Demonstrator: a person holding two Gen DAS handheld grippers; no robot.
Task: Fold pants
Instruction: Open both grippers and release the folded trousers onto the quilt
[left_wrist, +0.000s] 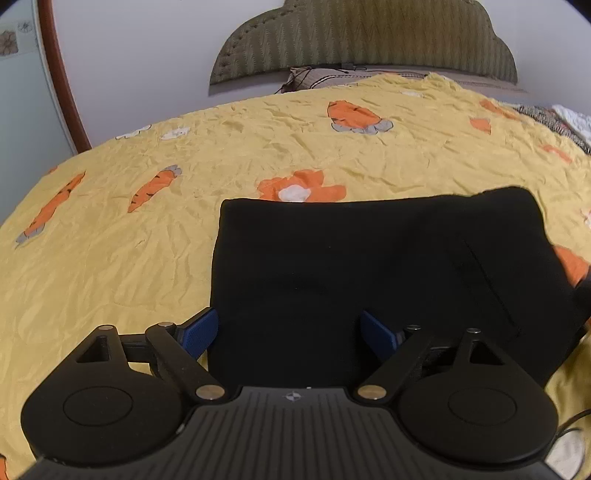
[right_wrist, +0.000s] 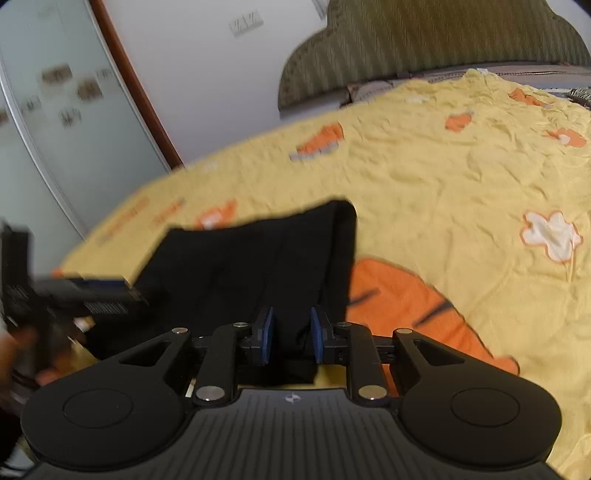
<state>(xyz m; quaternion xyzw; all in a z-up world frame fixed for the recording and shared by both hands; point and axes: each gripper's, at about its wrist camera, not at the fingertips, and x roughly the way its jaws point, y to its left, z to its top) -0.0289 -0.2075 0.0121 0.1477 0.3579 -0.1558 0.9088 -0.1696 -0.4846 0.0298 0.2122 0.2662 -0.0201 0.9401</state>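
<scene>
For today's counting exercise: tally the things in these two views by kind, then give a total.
Black pants: 1
Yellow bedspread: 1
Headboard: 1
Grippers: 2 (left gripper, right gripper)
Total: 5

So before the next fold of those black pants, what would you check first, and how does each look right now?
1. Black pants lie flat, already folded, on the yellow carrot-print bedsheet: ok.
2. Left gripper open, straddling the pants' near left corner: ok.
3. Right gripper narrowed around the near edge, cloth between its pads; real pinch: cannot tell.
4. Both grippers at the same near edge: ok.
5. Sheet beyond the pants free: ok.
</scene>
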